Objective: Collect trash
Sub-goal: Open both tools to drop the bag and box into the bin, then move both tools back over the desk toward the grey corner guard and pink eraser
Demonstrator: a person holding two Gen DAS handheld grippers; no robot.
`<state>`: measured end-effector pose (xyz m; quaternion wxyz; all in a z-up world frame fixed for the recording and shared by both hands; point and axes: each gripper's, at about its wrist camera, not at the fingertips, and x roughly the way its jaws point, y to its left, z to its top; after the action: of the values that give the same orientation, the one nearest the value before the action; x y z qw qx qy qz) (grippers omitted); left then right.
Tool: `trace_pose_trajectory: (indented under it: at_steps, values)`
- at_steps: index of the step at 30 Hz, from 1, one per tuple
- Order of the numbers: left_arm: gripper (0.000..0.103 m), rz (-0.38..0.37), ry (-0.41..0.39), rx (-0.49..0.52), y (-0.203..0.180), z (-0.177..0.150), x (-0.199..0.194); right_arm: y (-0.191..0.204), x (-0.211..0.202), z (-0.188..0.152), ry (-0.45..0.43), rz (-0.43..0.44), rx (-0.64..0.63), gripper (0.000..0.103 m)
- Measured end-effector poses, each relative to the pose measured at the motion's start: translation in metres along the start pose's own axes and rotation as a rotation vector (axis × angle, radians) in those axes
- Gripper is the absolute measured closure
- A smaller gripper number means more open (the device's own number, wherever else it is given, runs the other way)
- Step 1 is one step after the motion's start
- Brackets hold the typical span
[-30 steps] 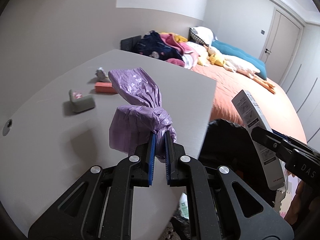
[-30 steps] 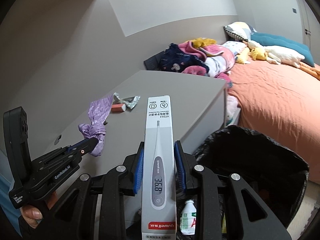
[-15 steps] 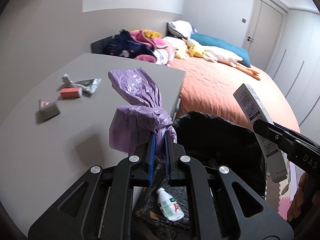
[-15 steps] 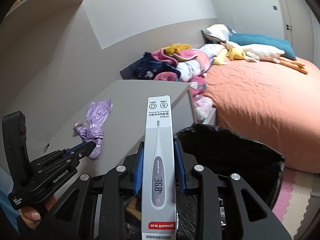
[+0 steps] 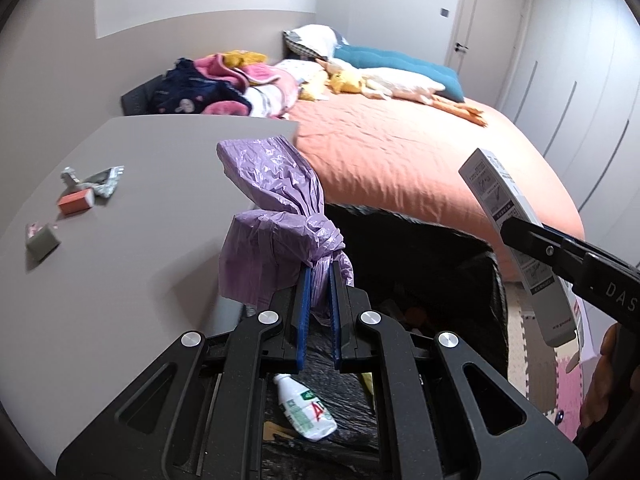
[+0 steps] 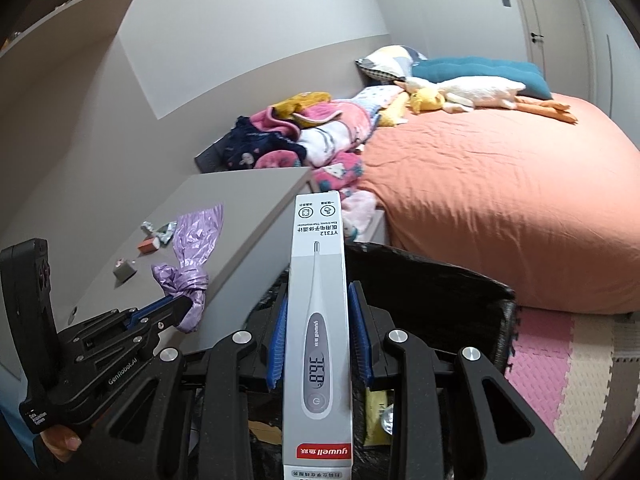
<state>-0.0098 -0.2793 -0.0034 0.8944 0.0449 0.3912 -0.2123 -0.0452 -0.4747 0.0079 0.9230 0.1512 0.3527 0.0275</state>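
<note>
Trash held in both grippers above a black-lined trash bin. Left gripper: blue-padded fingers closed on the knotted neck of a purple plastic bag, which stands up from the pads over the near edge of the grey tabletop and the bin's rim. Right gripper: fingers clamped on the sides of a long white thermometer box, held lengthwise over the bin; its face reads "YT312" near the far end, shows a thermometer with "36.8" on the display, and carries a red "yuwell" band at the near end, all upside down to the camera. Left gripper body in the right wrist view bears "GenRobot.AI"; the right gripper's arm in the left wrist view bears "DAS". Inside the bin: a small white bottle with a green and red label, lettering partly readable as "A". On the tabletop, well apart from the bag: an orange block, crumpled foil wrapper and a grey block. Beyond: a bed with an orange cover, heaped clothes and a plush duck.
</note>
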Motion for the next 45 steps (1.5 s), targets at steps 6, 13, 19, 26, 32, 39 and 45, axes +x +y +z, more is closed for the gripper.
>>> trace_pose_trajectory:
  at_steps: [6, 13, 19, 26, 32, 39, 45]
  values:
    - [0.095, -0.045, 0.027, 0.032, -0.016, 0.0, 0.012, -0.014, -0.003, 0.0, -0.001, -0.029, 0.019, 0.073]
    - [0.095, -0.06, 0.084, 0.055, -0.027, -0.005, 0.025, -0.02, -0.004, 0.002, 0.002, -0.052, 0.031, 0.072]
    - [0.007, -0.035, 0.13, 0.036, -0.021, -0.008, 0.03, -0.024, -0.014, 0.005, -0.044, -0.114, 0.042, 0.027]
    - [0.007, -0.032, 0.111, 0.031, -0.016, -0.007, 0.022, -0.025, -0.013, 0.006, -0.043, -0.121, 0.045, 0.026]
    - [0.007, -0.016, 0.098, 0.031, -0.012, -0.006, 0.018, -0.02, -0.011, 0.005, -0.039, -0.11, 0.039, 0.026]
    - [0.007, 0.003, 0.097, 0.013, -0.001, -0.006, 0.016, -0.011, -0.002, 0.007, -0.025, -0.097, 0.027, 0.026]
    - [0.007, 0.015, 0.085, -0.002, 0.01, -0.004, 0.012, 0.0, 0.004, 0.009, -0.021, -0.077, 0.01, 0.026]
